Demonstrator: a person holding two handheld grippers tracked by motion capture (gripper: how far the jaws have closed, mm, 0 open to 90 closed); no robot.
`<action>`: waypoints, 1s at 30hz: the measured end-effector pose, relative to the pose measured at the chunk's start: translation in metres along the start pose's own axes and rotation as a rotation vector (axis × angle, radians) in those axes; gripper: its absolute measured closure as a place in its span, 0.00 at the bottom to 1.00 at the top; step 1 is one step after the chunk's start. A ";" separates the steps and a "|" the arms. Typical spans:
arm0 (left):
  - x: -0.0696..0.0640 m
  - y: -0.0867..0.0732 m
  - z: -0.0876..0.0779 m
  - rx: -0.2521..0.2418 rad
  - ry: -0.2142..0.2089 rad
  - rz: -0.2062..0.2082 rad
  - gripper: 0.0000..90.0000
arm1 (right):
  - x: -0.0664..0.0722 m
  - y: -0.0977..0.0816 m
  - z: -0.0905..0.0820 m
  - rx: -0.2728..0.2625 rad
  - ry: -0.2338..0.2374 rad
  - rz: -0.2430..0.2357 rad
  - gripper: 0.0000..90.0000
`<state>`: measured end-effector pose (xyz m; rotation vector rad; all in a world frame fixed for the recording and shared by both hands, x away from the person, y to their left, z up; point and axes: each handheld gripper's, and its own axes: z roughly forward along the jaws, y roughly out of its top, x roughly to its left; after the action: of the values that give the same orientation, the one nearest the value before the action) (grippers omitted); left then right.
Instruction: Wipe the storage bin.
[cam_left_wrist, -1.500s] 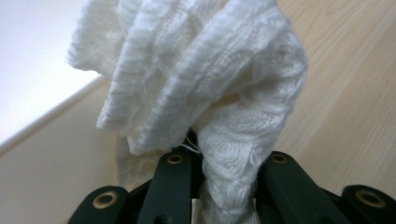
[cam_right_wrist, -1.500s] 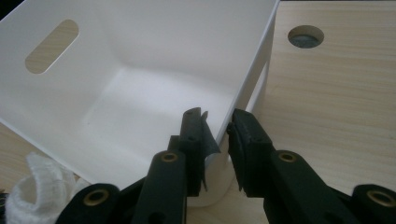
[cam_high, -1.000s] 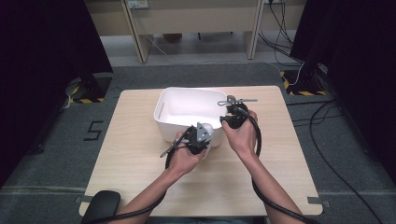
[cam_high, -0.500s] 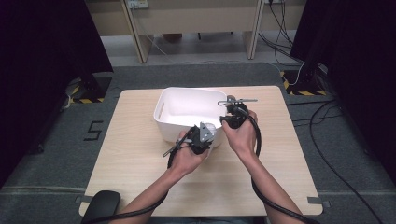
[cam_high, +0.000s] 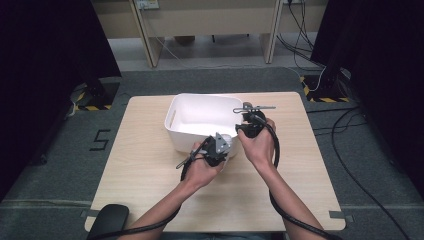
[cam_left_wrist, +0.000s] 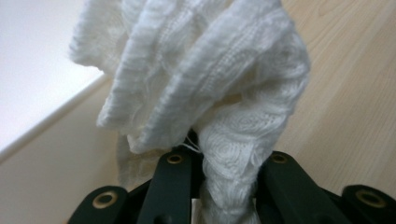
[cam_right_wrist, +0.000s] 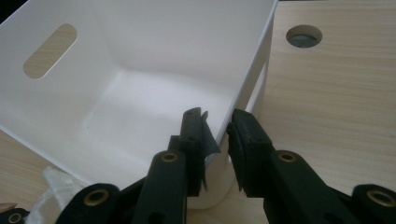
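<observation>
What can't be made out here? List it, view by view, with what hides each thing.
- High view: the white cloth is too small to tell, hidden by the left gripper and hand.
- Left gripper view: the cloth's far side and full shape, cut off by the top edge; its lower end is hidden between the jaws.
- Right gripper view: the near corner of the white bin, covered by the right gripper, whose jaws straddle the bin's wall.

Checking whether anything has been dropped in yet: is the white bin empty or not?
Empty: the bin's bare white floor shows; the cloth is outside, in the left hand-held gripper.
</observation>
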<state>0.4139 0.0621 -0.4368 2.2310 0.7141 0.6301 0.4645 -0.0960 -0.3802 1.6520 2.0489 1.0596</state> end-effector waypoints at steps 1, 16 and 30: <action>0.000 0.000 0.000 0.003 0.001 0.001 0.88 | 0.000 0.000 0.000 0.000 0.000 0.001 0.84; -0.004 -0.007 0.012 0.031 -0.006 0.009 0.88 | 0.000 0.000 0.000 -0.001 0.001 0.001 0.84; -0.010 -0.012 0.024 0.056 -0.014 0.024 0.88 | 0.000 0.000 0.000 -0.002 0.000 -0.003 0.84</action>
<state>0.4174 0.0513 -0.4629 2.2964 0.7066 0.6128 0.4642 -0.0958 -0.3802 1.6479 2.0489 1.0598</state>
